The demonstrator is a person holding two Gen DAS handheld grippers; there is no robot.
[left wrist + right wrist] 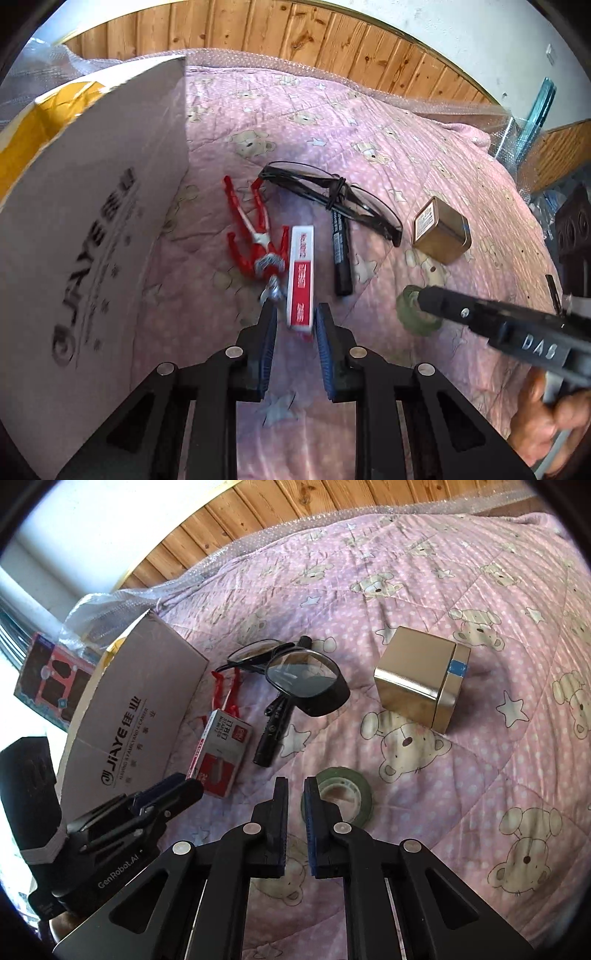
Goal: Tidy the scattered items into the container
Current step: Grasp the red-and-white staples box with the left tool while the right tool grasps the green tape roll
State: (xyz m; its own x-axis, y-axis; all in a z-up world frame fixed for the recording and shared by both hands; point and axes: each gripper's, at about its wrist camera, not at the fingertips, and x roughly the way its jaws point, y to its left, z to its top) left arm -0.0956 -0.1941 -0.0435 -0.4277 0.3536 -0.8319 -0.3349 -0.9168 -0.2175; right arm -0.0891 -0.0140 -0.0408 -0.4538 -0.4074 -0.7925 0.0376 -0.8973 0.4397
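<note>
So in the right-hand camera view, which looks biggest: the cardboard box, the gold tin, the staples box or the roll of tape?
Largest to smallest as they appear:
1. cardboard box
2. gold tin
3. staples box and roll of tape, which look about alike; the tape lies nearer the camera and is partly hidden by the tongs, so I won't rank them.

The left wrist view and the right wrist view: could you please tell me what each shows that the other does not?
Only the left wrist view shows the toy's whole red and silver body and a hand. Only the right wrist view shows the tin's blue tape and the patterned box behind the carton. Both show the carton, glasses, marker, staples box and tape roll.
</note>
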